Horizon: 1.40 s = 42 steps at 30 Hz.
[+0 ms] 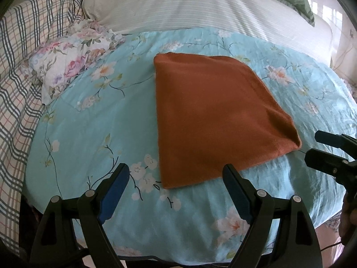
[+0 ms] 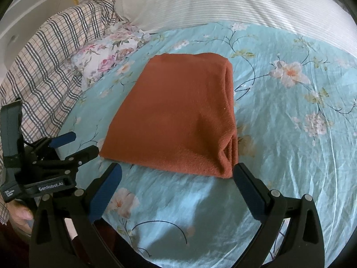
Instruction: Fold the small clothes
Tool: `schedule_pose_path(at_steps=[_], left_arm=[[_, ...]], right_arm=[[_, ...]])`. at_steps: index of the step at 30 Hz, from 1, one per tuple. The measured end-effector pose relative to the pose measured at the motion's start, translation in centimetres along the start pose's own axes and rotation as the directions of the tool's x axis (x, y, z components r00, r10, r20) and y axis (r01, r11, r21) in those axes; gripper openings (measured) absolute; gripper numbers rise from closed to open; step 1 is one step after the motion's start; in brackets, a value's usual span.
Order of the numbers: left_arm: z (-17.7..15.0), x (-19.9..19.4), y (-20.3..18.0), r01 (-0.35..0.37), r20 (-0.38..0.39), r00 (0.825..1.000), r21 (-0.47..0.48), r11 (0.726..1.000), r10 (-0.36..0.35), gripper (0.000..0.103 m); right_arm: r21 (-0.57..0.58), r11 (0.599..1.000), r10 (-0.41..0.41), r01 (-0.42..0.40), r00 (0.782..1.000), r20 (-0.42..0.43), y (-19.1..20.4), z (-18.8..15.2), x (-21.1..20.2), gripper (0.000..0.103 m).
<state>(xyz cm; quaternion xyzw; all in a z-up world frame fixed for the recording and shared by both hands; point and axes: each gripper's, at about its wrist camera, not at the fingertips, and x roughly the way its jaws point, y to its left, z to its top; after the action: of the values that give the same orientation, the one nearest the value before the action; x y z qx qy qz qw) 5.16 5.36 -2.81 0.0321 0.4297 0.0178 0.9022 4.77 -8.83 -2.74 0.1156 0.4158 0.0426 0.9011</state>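
- I find the rust-orange cloth [image 1: 214,120] folded flat on the blue floral bedspread [image 1: 93,138], sitting centre to 1 o'clock in the left wrist view.
- My left gripper [image 1: 176,174] is spread wide, nothing between its fingers, near the cloth's closest edge.
- My right gripper [image 2: 178,174] is likewise spread and empty; the cloth's layered corner lies just beside its 3 o'clock finger.
- Layer count at that corner: hard to make out.
- Plaid fabric [image 2: 44,67] at 9 o'clock is cut off by the lens rim.
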Motion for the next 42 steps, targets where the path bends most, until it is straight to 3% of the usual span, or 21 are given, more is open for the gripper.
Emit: schedule_pose_path(at_steps=[42], left_arm=[[0.3,-1.4,0.0,0.011,0.025,1.000,-0.014,1.000,-0.011,0.086]], right_arm=[[-0.041,0.999,0.021,-0.019,0.999,0.037,0.9,1.7,-1.3,0.100]])
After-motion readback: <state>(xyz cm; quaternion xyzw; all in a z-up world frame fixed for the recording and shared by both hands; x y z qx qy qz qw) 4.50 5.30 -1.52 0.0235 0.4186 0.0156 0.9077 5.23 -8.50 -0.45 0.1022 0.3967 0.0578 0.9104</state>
